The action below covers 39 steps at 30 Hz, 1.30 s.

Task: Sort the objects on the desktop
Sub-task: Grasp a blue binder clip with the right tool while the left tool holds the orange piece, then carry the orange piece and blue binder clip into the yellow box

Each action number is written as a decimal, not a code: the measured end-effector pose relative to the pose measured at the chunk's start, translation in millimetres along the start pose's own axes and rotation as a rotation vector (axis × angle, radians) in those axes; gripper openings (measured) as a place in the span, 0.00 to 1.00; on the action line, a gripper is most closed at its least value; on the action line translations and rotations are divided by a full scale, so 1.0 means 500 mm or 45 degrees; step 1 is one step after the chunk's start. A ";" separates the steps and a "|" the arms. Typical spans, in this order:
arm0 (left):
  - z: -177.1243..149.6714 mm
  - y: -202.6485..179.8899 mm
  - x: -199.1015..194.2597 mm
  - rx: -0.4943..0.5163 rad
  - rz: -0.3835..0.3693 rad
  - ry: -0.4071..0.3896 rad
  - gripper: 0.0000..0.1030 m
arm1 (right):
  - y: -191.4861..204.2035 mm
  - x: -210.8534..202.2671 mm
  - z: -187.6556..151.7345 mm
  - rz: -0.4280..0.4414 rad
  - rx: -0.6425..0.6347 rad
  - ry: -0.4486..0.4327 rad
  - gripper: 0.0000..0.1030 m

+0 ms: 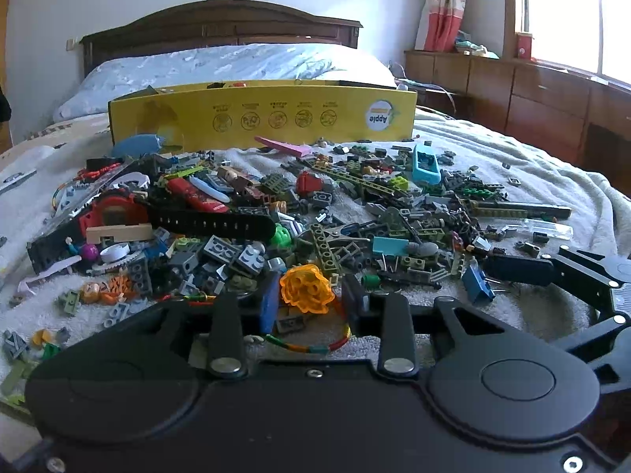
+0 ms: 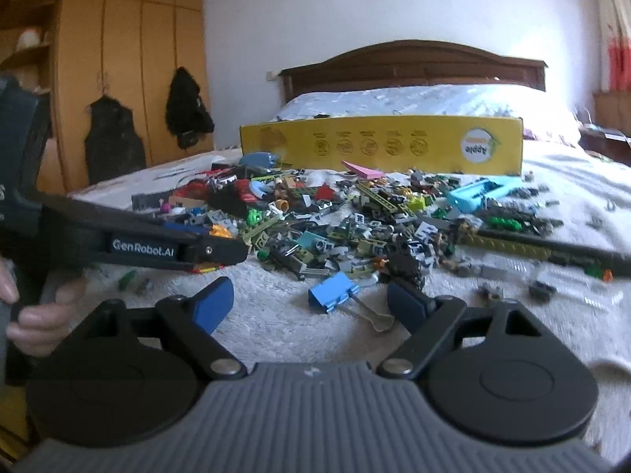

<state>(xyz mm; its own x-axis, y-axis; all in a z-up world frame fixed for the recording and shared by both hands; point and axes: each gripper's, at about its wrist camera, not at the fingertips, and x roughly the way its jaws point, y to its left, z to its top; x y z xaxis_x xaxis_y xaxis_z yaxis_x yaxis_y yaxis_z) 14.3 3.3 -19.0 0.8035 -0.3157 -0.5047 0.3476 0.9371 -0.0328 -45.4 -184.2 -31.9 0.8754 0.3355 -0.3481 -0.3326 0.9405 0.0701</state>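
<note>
Most of the toy-brick pile (image 1: pixel 315 213) lies unsorted before the yellow box (image 1: pixel 264 116); my left gripper (image 1: pixel 307 295) pinches an orange piece (image 1: pixel 305 287), my right gripper (image 2: pixel 311 301) gapes around a blue binder clip (image 2: pixel 329 295).

On the bed (image 1: pixel 532 165) before me lies a heap of building bricks (image 1: pixel 315 220), and behind it a cardboard box (image 1: pixel 276 114) stands crosswise, the pillow (image 1: pixel 221 67) and headboard (image 1: pixel 221 23) beyond. A watch (image 1: pixel 118 213) rests at the heap's left, a phone case (image 1: pixel 426 163) toward its right rear. A binder clip (image 2: pixel 331 295) lies at the near edge, between the fingers (image 2: pixel 213 301) of my right hand-held gripper (image 2: pixel 311 307).
</note>
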 end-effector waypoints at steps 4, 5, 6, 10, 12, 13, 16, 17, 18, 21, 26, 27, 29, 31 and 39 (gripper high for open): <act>-0.003 0.000 -0.005 0.032 0.000 -0.009 0.23 | 0.006 -0.003 -0.011 -0.041 -0.044 -0.030 0.52; -0.002 0.002 -0.006 0.029 -0.007 -0.009 0.23 | 0.008 -0.005 -0.012 -0.049 -0.060 -0.035 0.44; -0.001 0.003 -0.008 0.026 -0.012 -0.009 0.23 | 0.009 -0.008 -0.012 -0.054 -0.069 -0.041 0.40; 0.003 0.003 -0.017 0.019 -0.024 -0.019 0.23 | 0.004 -0.013 -0.008 -0.042 -0.040 -0.049 0.31; 0.006 -0.001 -0.022 0.030 -0.029 -0.031 0.23 | 0.003 -0.015 -0.005 -0.029 -0.031 -0.053 0.31; 0.008 -0.003 -0.025 0.035 -0.031 -0.037 0.23 | 0.005 -0.017 -0.003 -0.023 -0.033 -0.057 0.31; 0.016 -0.007 -0.033 0.040 -0.038 -0.053 0.23 | 0.012 -0.025 0.003 -0.007 -0.047 -0.075 0.31; 0.018 -0.008 -0.035 0.039 -0.040 -0.059 0.23 | 0.015 -0.028 0.007 -0.002 -0.055 -0.080 0.31; 0.022 -0.007 -0.037 0.035 -0.045 -0.065 0.23 | 0.017 -0.029 0.010 0.001 -0.061 -0.084 0.31; 0.033 -0.003 -0.037 0.019 -0.052 -0.076 0.23 | 0.016 -0.028 0.021 0.012 -0.056 -0.086 0.31; 0.053 0.016 -0.021 -0.005 -0.041 -0.085 0.23 | 0.009 -0.003 0.038 -0.025 -0.040 -0.021 0.31; 0.057 0.020 -0.016 -0.009 -0.035 -0.079 0.23 | 0.007 0.000 0.043 -0.041 -0.030 -0.024 0.31; 0.068 0.028 -0.003 -0.026 -0.023 -0.062 0.23 | 0.001 0.002 0.055 -0.062 -0.002 -0.035 0.31; 0.081 0.034 0.011 -0.051 -0.006 -0.048 0.23 | -0.005 0.004 0.066 -0.074 0.019 -0.051 0.31; 0.136 0.041 0.041 -0.052 0.038 -0.044 0.23 | -0.034 0.022 0.107 -0.114 0.083 -0.107 0.31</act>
<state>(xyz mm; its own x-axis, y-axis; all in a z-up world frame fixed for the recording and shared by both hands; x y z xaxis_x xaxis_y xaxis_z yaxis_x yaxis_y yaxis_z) 70.6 5.7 28.7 0.8295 -0.2921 -0.4761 0.3039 0.9512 -0.0541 -11.1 -193.5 13.1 0.9276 0.2511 -0.2766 -0.2308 0.9674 0.1041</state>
